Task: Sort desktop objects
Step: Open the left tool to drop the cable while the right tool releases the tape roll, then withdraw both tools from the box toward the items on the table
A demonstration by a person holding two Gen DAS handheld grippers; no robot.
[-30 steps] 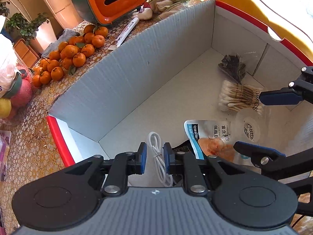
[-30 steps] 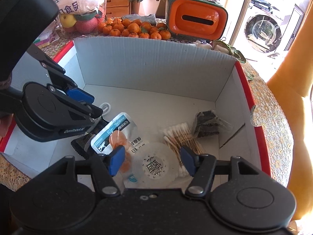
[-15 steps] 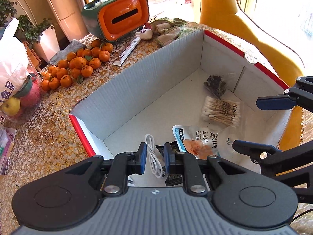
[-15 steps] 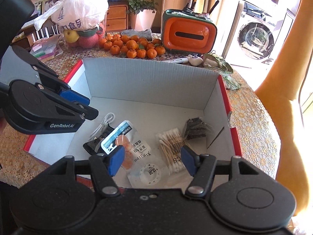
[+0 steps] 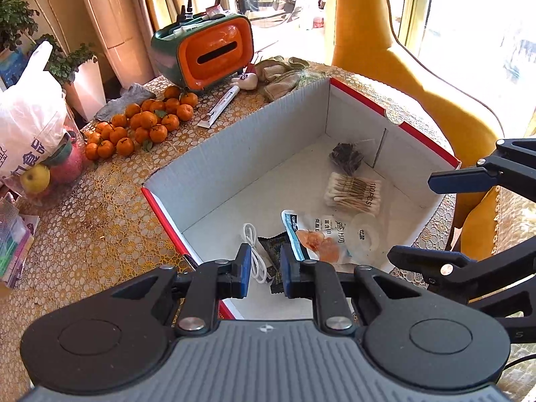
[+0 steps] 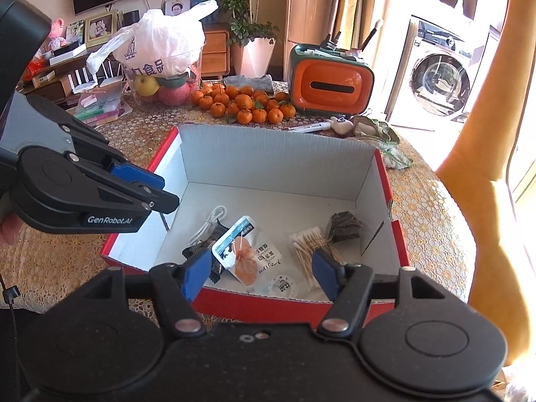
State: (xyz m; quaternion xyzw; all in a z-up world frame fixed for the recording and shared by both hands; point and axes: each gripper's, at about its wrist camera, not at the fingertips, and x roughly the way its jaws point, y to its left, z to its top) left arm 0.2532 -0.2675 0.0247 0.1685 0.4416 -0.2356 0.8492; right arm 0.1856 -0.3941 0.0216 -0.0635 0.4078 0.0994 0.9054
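Note:
A red-edged cardboard box [image 5: 234,154] [image 6: 268,154] sits on the lace-covered table. Inside lie a white cable [image 5: 253,254] [image 6: 209,221], a black sachet [image 5: 276,251], a snack pouch [image 5: 318,234] [image 6: 244,251], a round clear disc [image 5: 365,234], a cotton swab pack [image 5: 351,191] [image 6: 308,241] and a dark packet [image 5: 346,155] [image 6: 345,224]. My left gripper [image 5: 265,274] [image 6: 164,191] hovers over the box's near-left corner, jaws a narrow gap apart and empty. My right gripper [image 6: 261,268] [image 5: 415,217] hangs wide open above the near wall, holding nothing.
Behind the box lie a heap of oranges [image 5: 144,127], an orange tissue holder [image 5: 207,53], a white pen [image 5: 219,107] and a crumpled cloth [image 5: 284,73]. A plastic bag over fruit [image 6: 160,50] stands far left. A yellow chair [image 5: 402,77] flanks the right.
Both grippers have pulled back and risen away from the box floor, so the whole box and table now show. Jaw openings look unchanged; the items in the box stayed put.

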